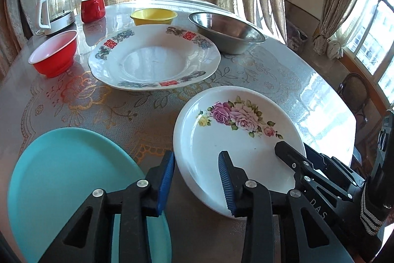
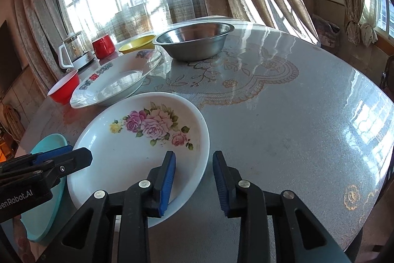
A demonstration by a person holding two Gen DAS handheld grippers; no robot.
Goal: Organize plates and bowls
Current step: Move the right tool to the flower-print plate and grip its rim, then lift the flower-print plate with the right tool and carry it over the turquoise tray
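Both grippers, left (image 1: 197, 179) and right (image 2: 194, 176), stood open and empty, each straddling the rim of the white rose-printed plate (image 1: 236, 137).

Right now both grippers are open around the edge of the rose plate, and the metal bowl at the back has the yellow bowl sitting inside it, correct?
Not quite. The yellow bowl is not inside the metal bowl; it stands beside it on the table, as the left wrist view shows. The rest holds: the left gripper and right gripper are both open at the rose plate's edge.
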